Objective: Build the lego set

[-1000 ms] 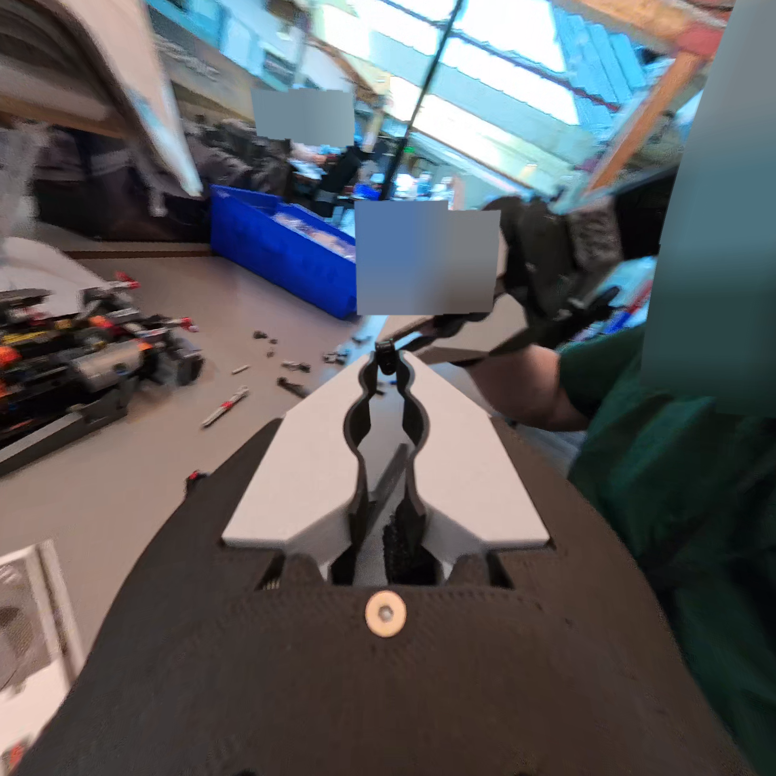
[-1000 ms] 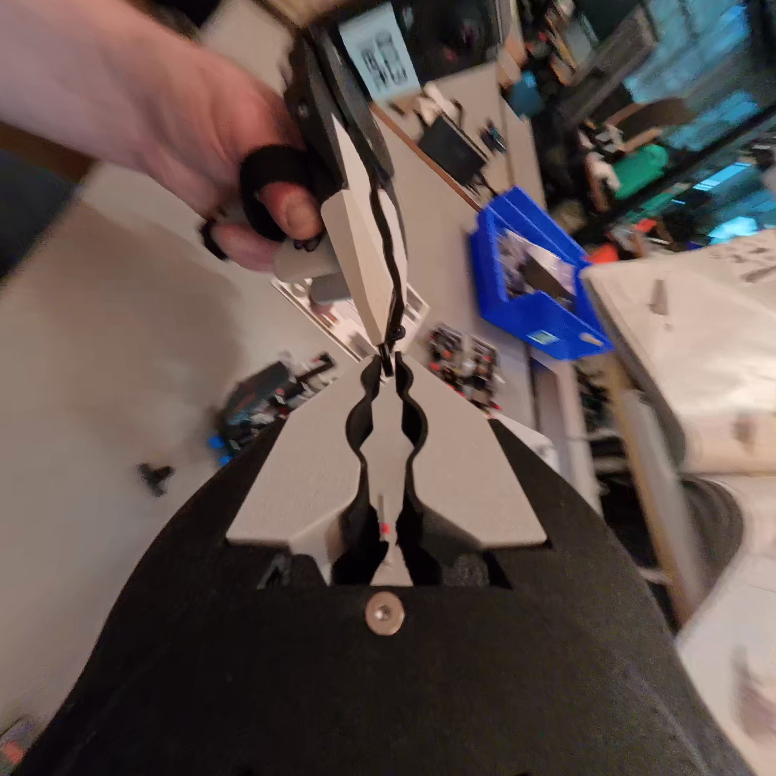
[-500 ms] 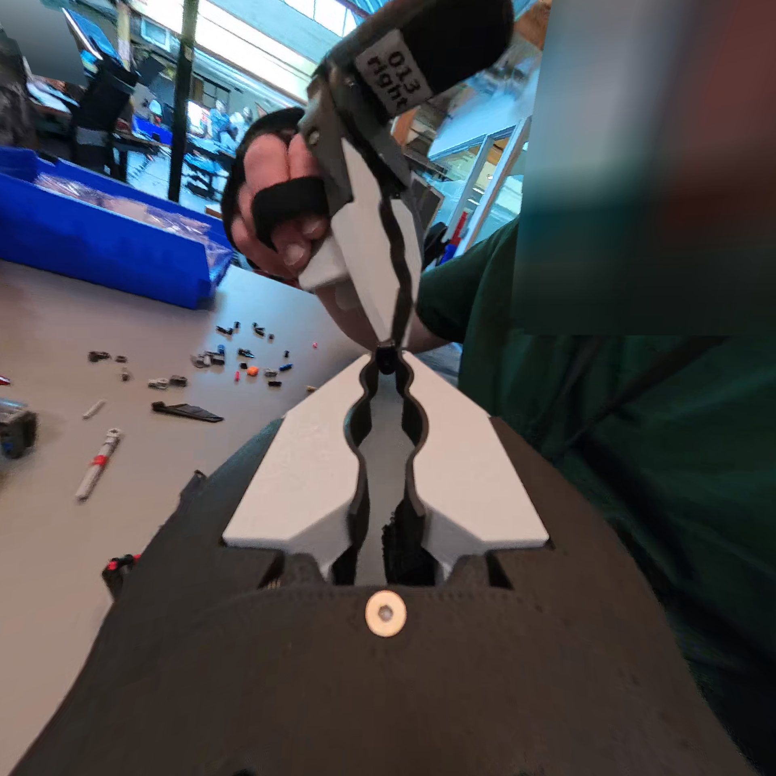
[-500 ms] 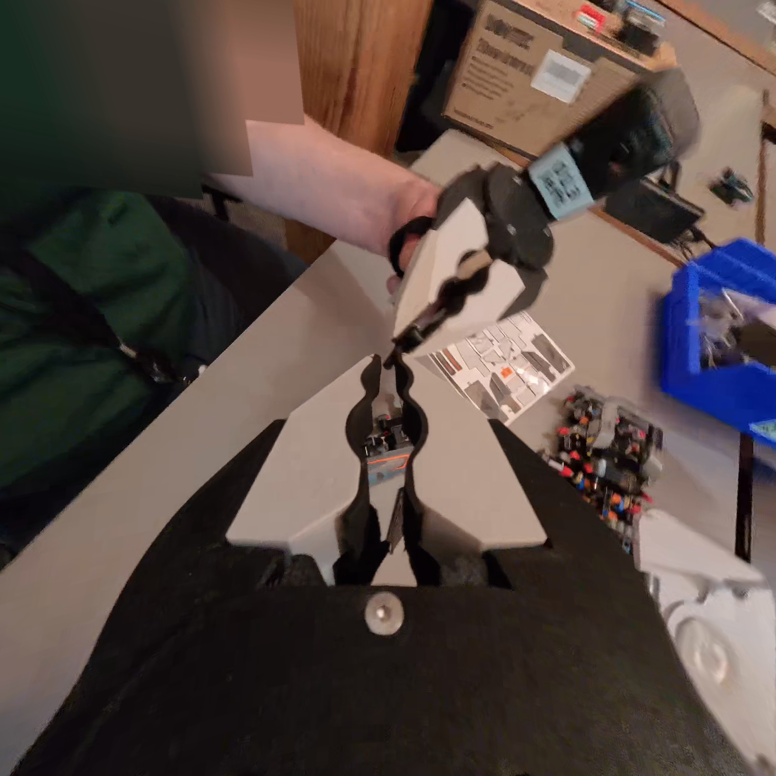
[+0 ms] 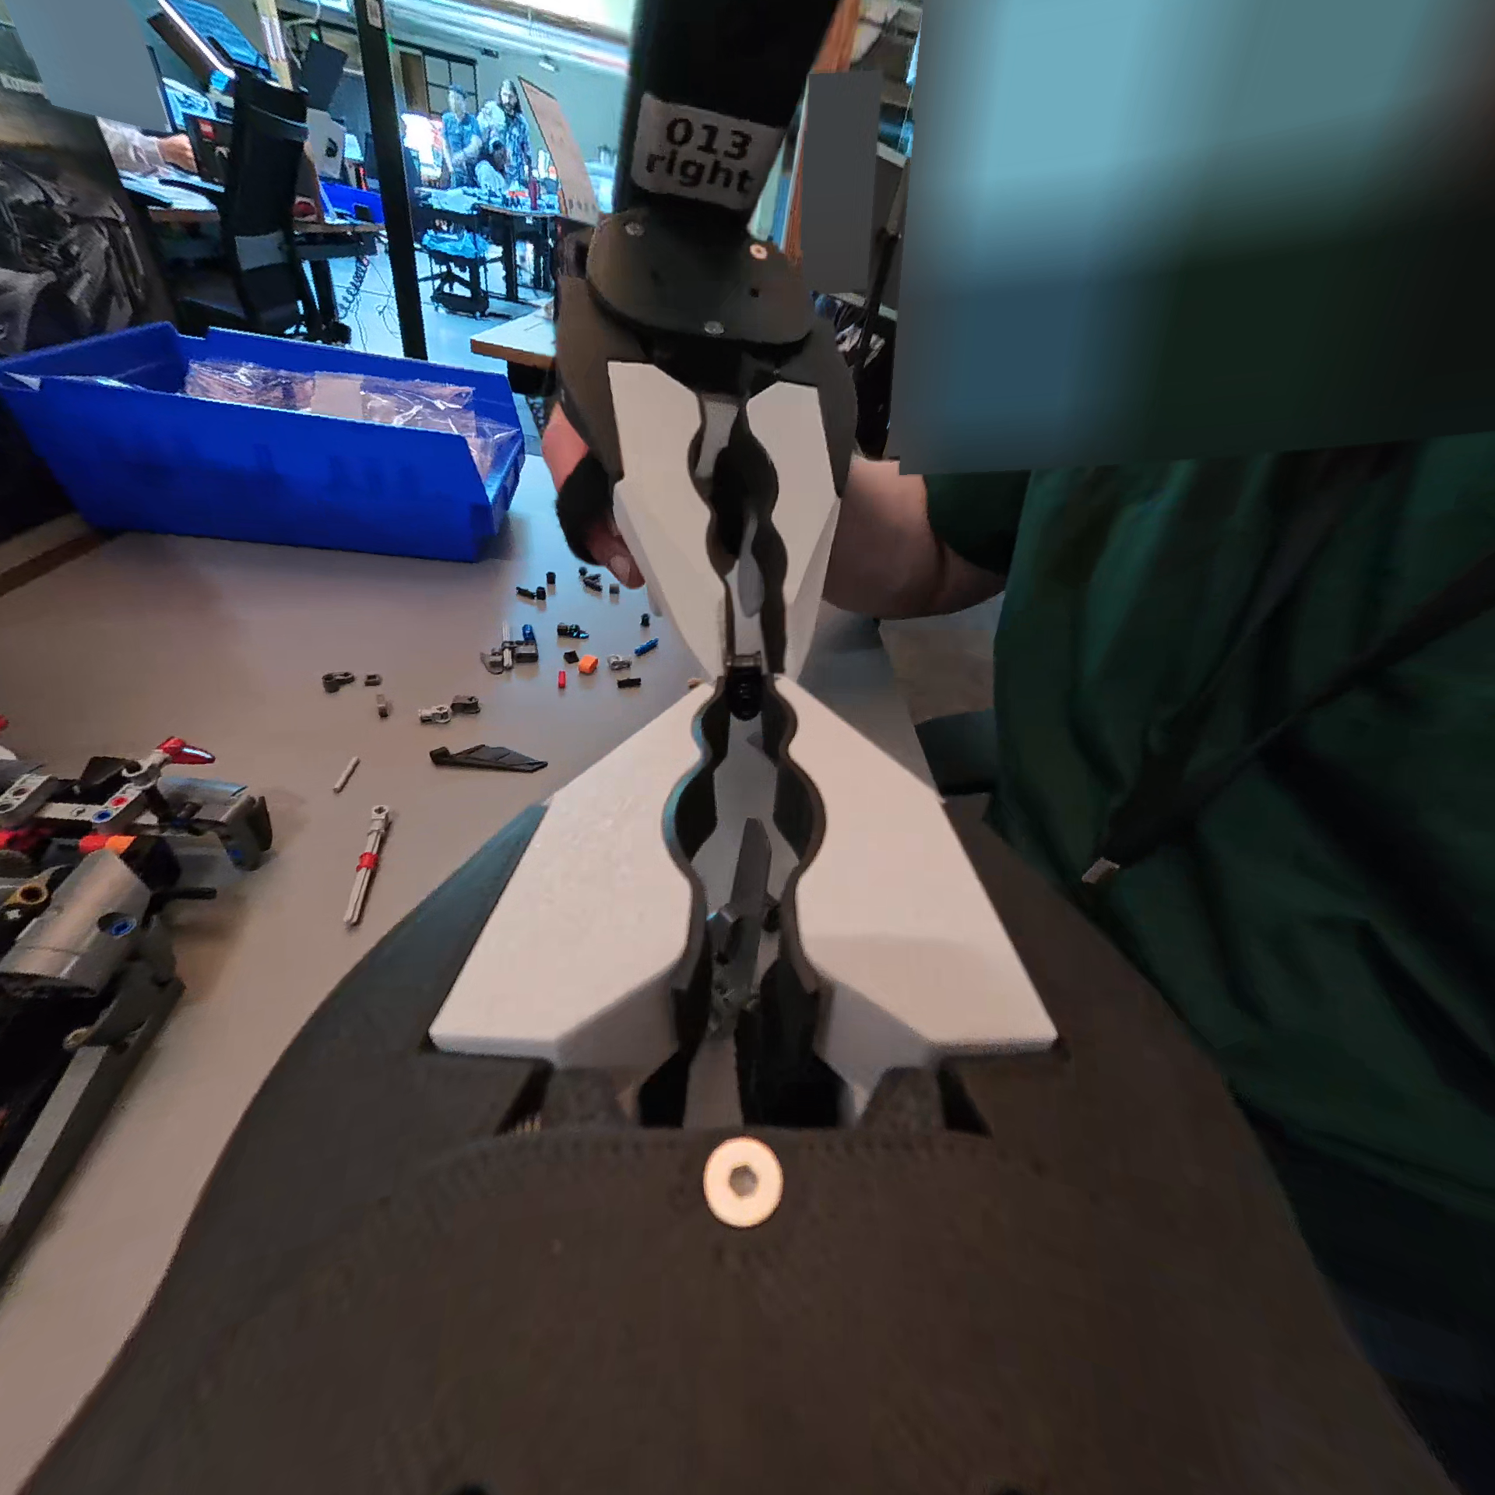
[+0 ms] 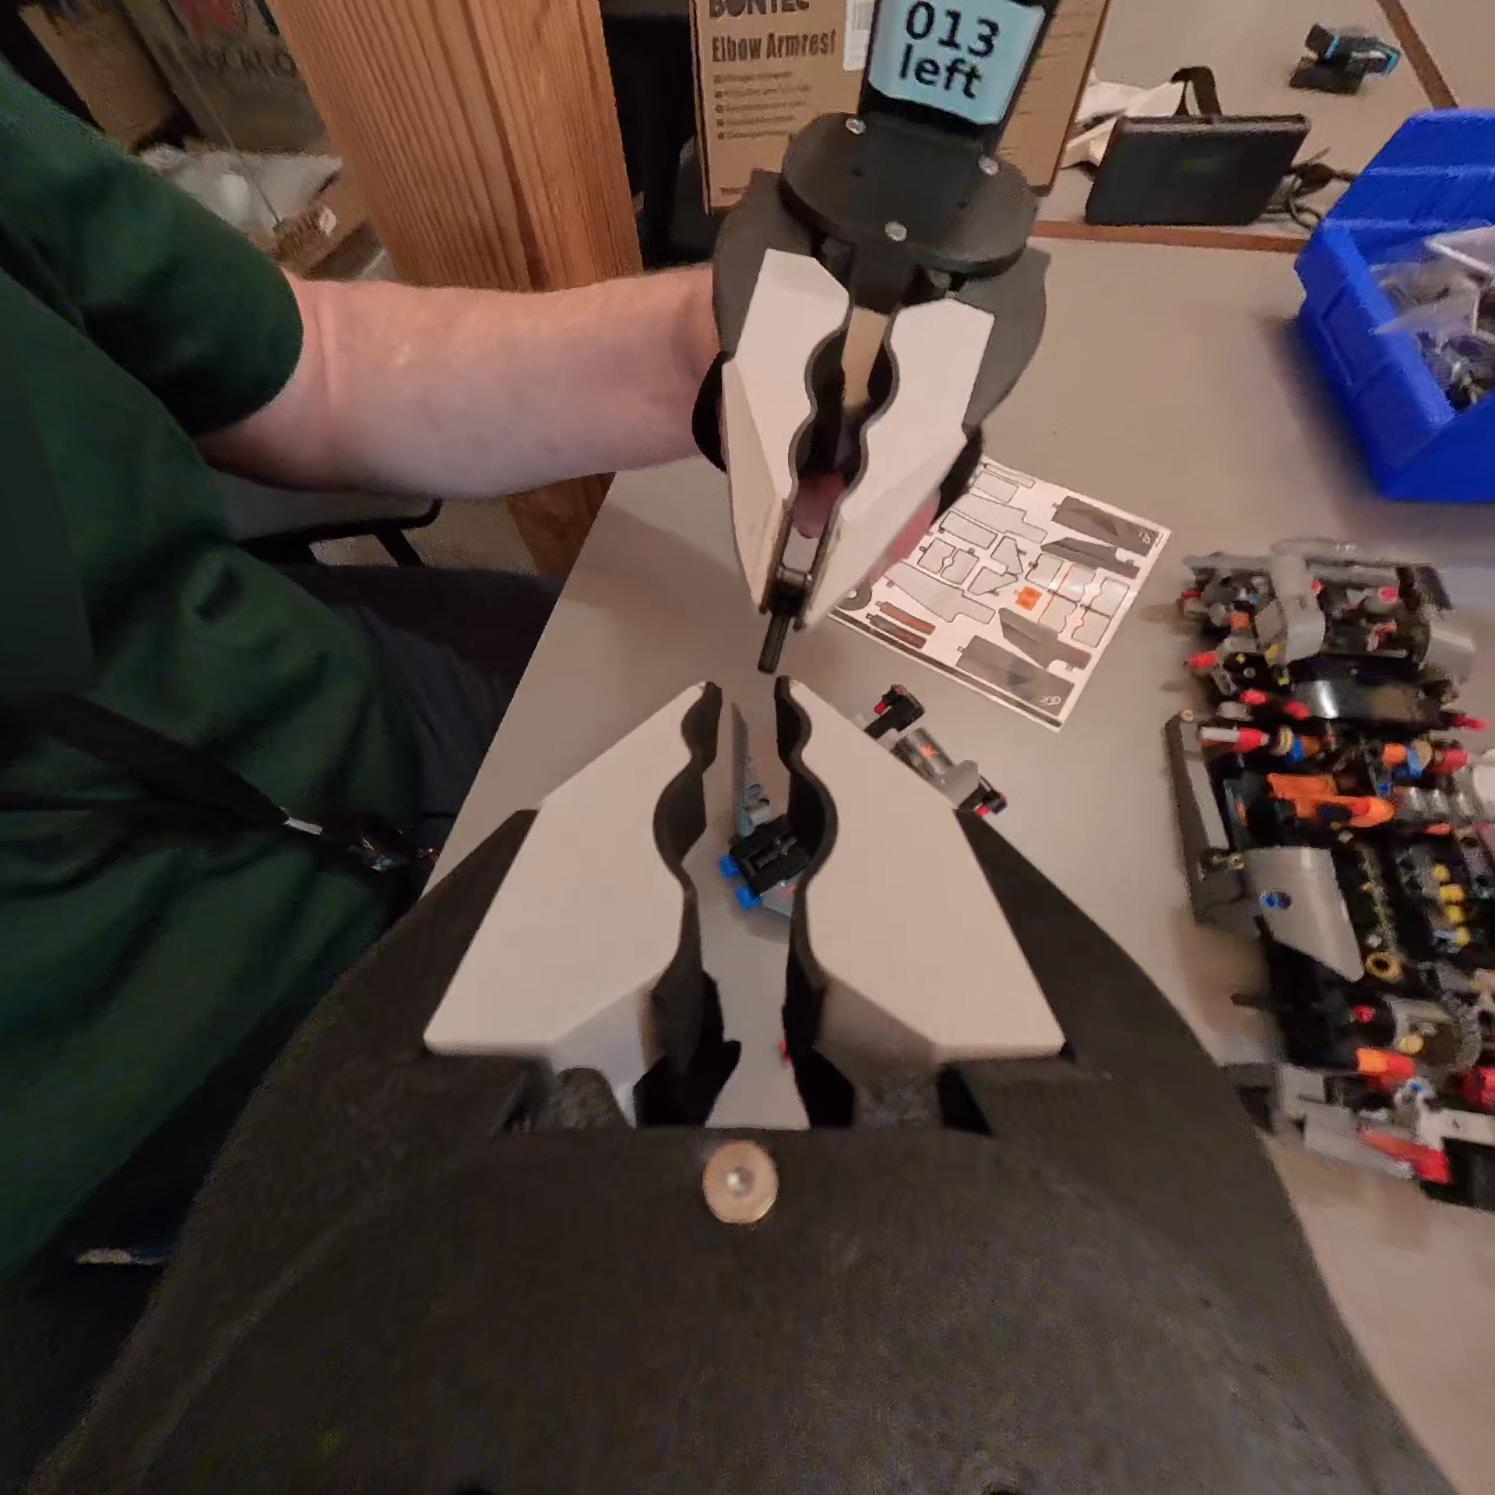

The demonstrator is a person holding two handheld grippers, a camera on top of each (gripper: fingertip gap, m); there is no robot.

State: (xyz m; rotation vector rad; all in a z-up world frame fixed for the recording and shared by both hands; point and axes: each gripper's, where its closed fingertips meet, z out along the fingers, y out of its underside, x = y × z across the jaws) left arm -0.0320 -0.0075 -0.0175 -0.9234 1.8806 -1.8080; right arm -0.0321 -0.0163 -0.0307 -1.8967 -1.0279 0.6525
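Two grippers facing tip to tip above the table edge.

The left gripper (image 6: pixel 778 623) is pinching a small black pin (image 6: pixel 772 641) at its tips, while the right gripper (image 6: pixel 748 688) is standing slightly parted, holding nothing. The half-built Lego model (image 6: pixel 1327 817) is lying far right on the grey table (image 6: pixel 1092 849), beside a sticker sheet (image 6: pixel 1011 599).

The lego model (image 6: pixel 1327 849) runs off the right edge; the blue bin's (image 6: pixel 1408 323) bagged contents are indistinct.
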